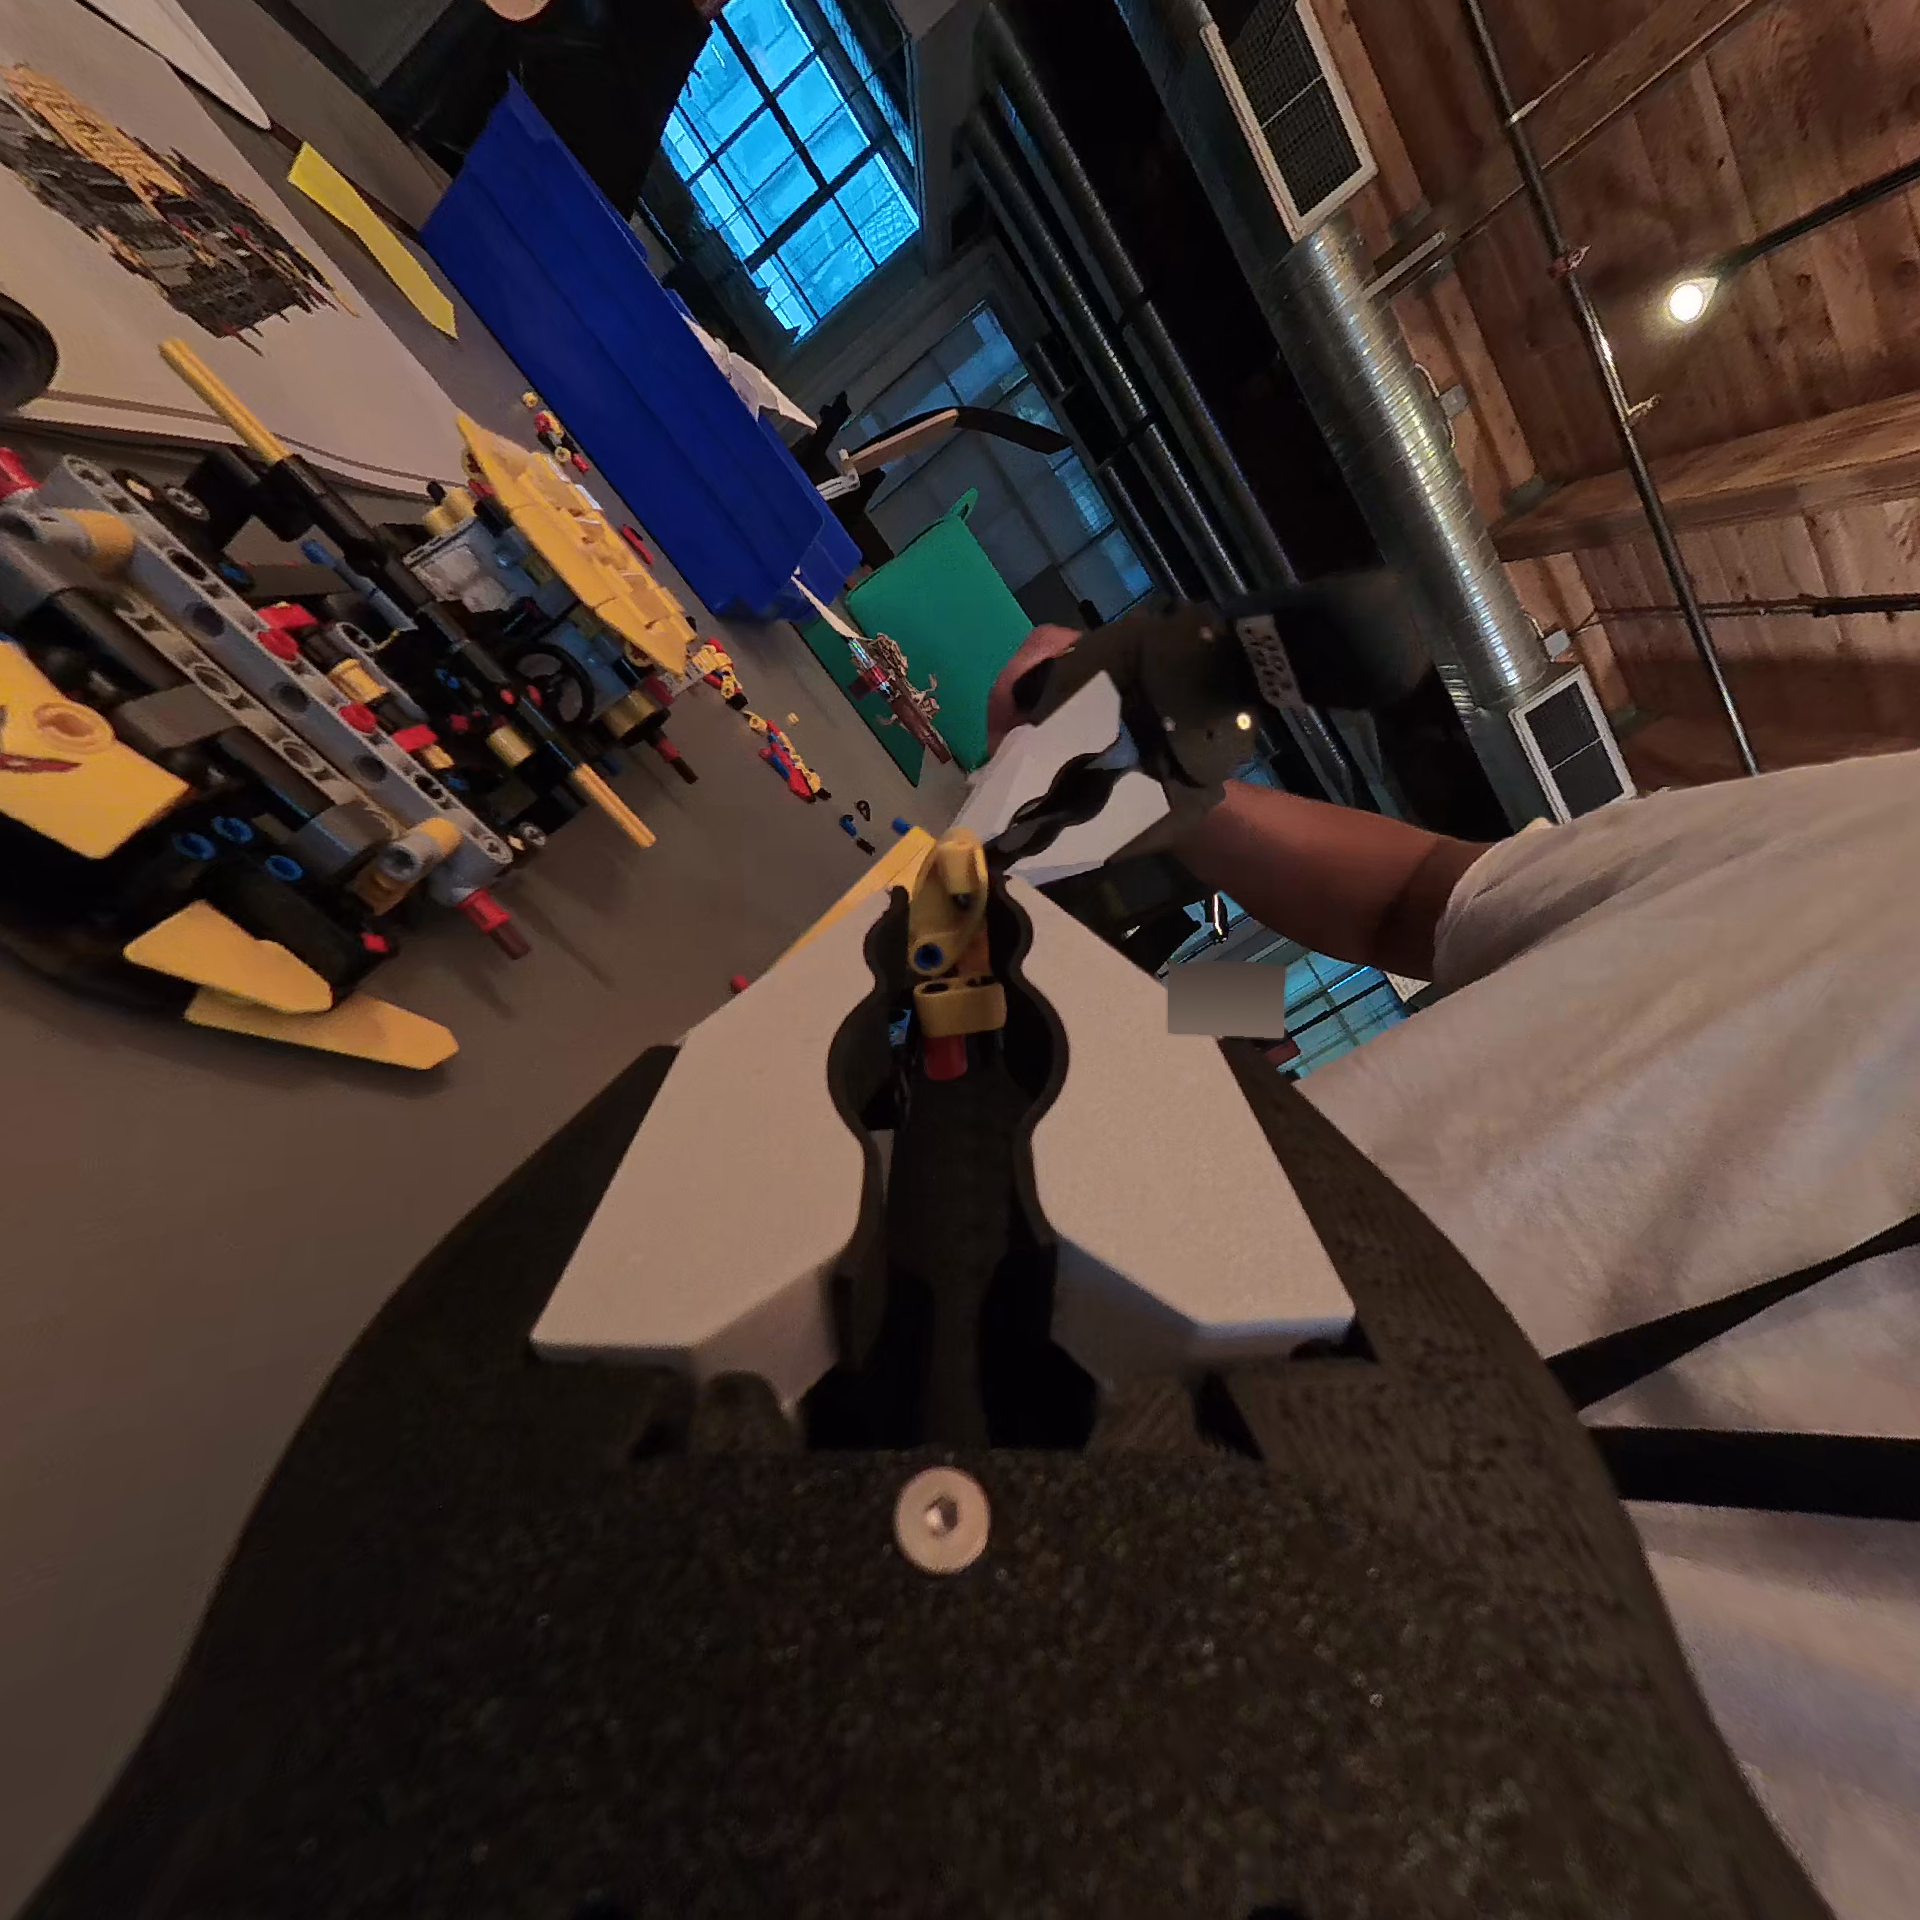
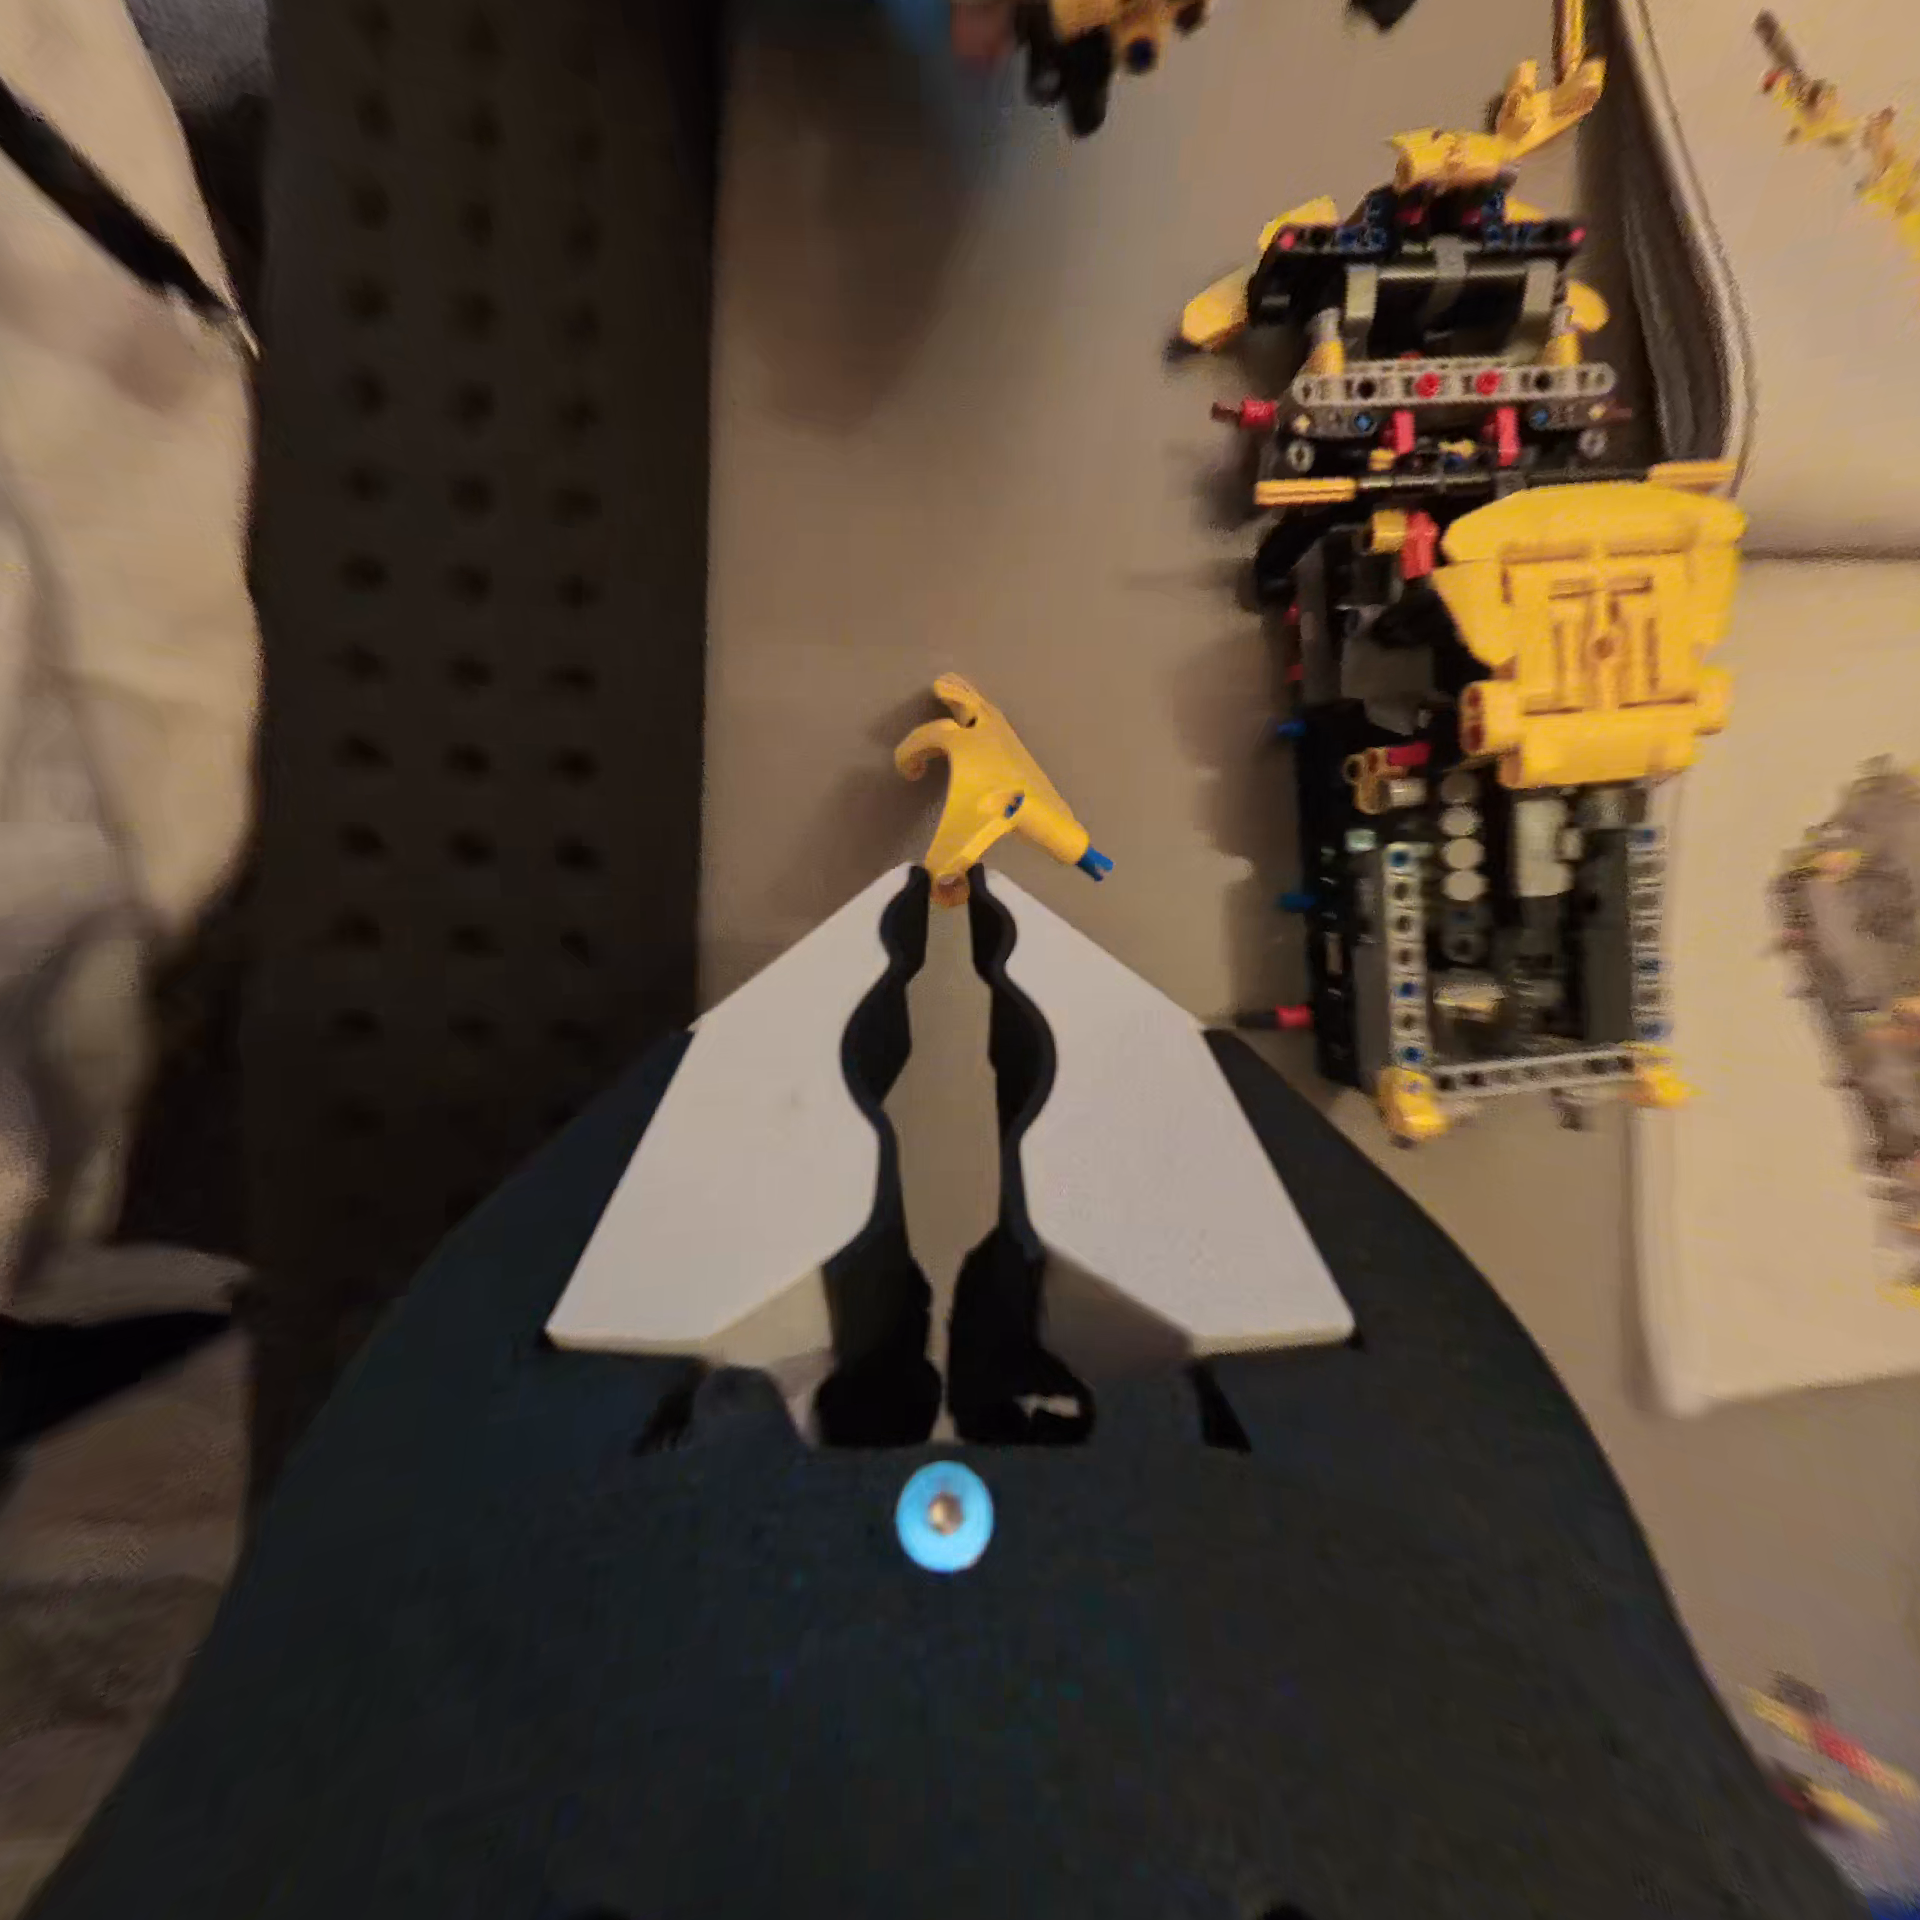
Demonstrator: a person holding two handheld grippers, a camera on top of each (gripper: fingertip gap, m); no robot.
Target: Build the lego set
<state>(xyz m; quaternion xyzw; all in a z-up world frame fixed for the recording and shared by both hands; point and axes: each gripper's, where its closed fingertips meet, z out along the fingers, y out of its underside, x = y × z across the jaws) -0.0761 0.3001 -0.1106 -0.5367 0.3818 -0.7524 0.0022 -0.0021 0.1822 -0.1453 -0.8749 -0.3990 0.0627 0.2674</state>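
My left gripper (image 1: pixel 951 899) is shut on a small yellow lego subassembly (image 1: pixel 951 966) with a blue pin and a red pin, held above the table. In the left wrist view my right gripper (image 1: pixel 1013 836) comes in from the upper right, its tips right at the top of that yellow part; I cannot tell if they touch. In the right wrist view my right gripper (image 2: pixel 948 878) is shut on the foot of a yellow curved piece (image 2: pixel 977 790) with a blue pin. The large yellow, black and grey lego vehicle (image 1: pixel 312 707) lies on the table, and shows in the right wrist view (image 2: pixel 1475 727).
The grey table (image 1: pixel 260 1195) holds an open instruction booklet (image 1: pixel 156 208), stacked blue bins (image 1: pixel 623 395), a green mat (image 1: pixel 935 623) and several loose small pieces (image 1: pixel 790 758). A person's arm (image 1: pixel 1330 894) holds the right gripper. A dark perforated panel (image 2: pixel 468 623) fills the left of the right wrist view. The tips of one gripper are about 15 cm away from the tips of the other.
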